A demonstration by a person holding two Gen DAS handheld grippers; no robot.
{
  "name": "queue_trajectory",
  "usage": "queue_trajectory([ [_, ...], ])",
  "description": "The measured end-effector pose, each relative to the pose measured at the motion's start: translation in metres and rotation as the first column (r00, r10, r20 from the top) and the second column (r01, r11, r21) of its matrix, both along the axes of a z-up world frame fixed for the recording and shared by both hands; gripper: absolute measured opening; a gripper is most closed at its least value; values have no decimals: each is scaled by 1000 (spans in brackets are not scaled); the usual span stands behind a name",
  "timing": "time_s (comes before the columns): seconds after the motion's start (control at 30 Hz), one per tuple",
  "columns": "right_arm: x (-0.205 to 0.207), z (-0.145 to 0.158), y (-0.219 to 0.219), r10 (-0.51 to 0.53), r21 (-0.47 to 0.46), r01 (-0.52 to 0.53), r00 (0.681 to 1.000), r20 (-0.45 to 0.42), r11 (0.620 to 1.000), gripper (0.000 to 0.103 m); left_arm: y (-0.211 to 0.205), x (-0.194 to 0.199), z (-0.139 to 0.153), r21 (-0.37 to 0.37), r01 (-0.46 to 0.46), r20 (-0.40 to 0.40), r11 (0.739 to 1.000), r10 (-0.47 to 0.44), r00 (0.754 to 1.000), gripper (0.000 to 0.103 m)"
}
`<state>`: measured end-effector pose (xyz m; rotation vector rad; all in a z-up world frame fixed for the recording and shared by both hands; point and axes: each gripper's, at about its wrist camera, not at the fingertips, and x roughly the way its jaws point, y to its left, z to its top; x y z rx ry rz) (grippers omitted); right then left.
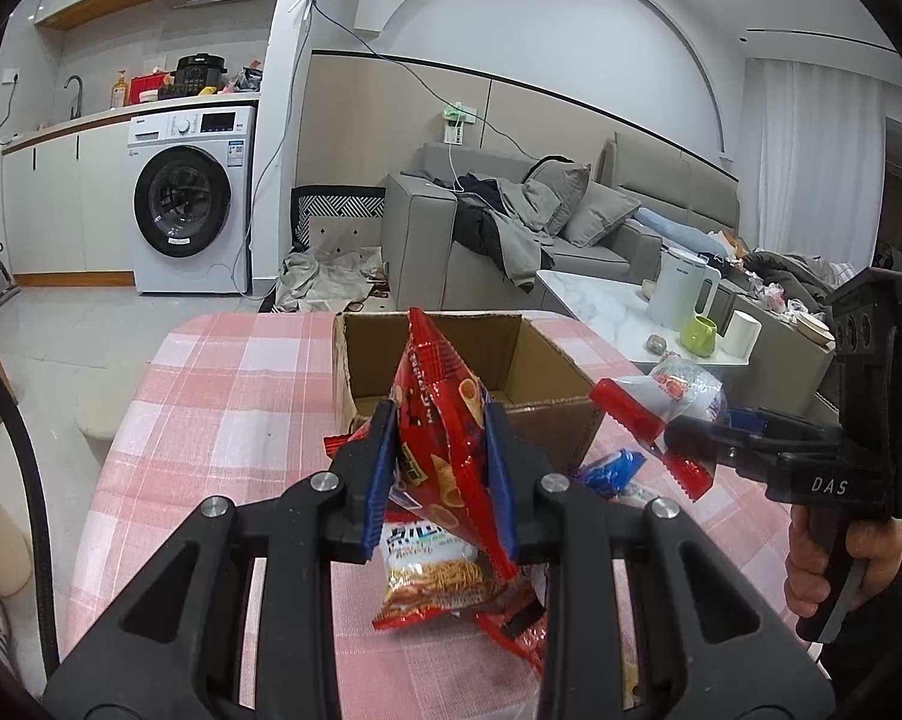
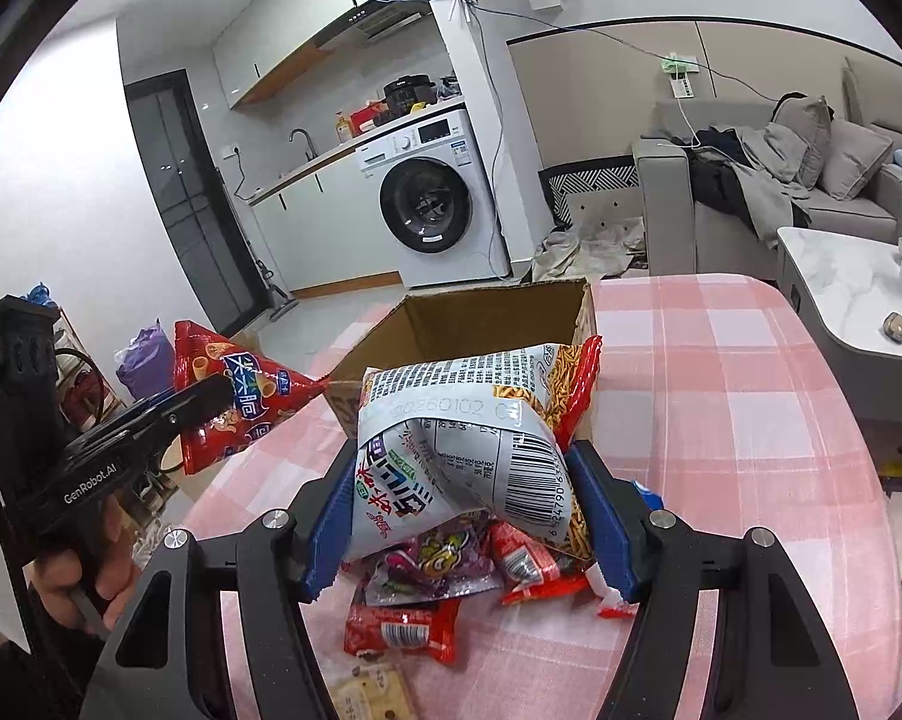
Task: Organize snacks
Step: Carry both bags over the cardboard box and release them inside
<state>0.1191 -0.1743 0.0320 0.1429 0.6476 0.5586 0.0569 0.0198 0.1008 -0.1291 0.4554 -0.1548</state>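
My left gripper (image 1: 441, 480) is shut on a red snack bag (image 1: 444, 438) printed with crispy rolls, held above the table in front of the open cardboard box (image 1: 535, 372); the bag also shows in the right wrist view (image 2: 240, 396). My right gripper (image 2: 472, 516) is shut on a silver and red noodle-snack bag (image 2: 475, 438), held up just before the box (image 2: 481, 324). In the left wrist view that gripper (image 1: 685, 456) and its bag (image 1: 691, 387) are to the right of the box. Several loose snack packets (image 2: 444, 576) lie on the pink checked tablecloth (image 2: 721, 396) below.
A noodle-snack packet (image 1: 432, 576) and a blue packet (image 1: 613, 471) lie on the cloth near the box. A white coffee table (image 1: 607, 300) with a kettle (image 1: 685, 294), green mug and white cup stands to the right. A grey sofa and a washing machine (image 1: 192, 210) stand beyond.
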Motion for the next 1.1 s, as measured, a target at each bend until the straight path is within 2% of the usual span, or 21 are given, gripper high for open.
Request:
queue_trajectory([
  [0.2, 15, 4, 11, 4, -2, -4, 1000, 2, 1000, 69, -5, 23, 2, 14, -4, 4, 1000, 4, 1000, 25],
  [0.5, 51, 7, 24, 5, -15, -5, 1000, -20, 1000, 69, -4, 60, 3, -11, -4, -17, 1000, 4, 1000, 25],
  [0.7, 72, 7, 30, 7, -30, -8, 1000, -30, 1000, 69, -8, 81, 6, 6, -5, -19, 1000, 5, 1000, 25],
  [1.1, 112, -6, 49, 3, -42, -7, 995, -95, 999, 69, -17, 123, -11, 43, -7, -54, 999, 9, 999, 25],
])
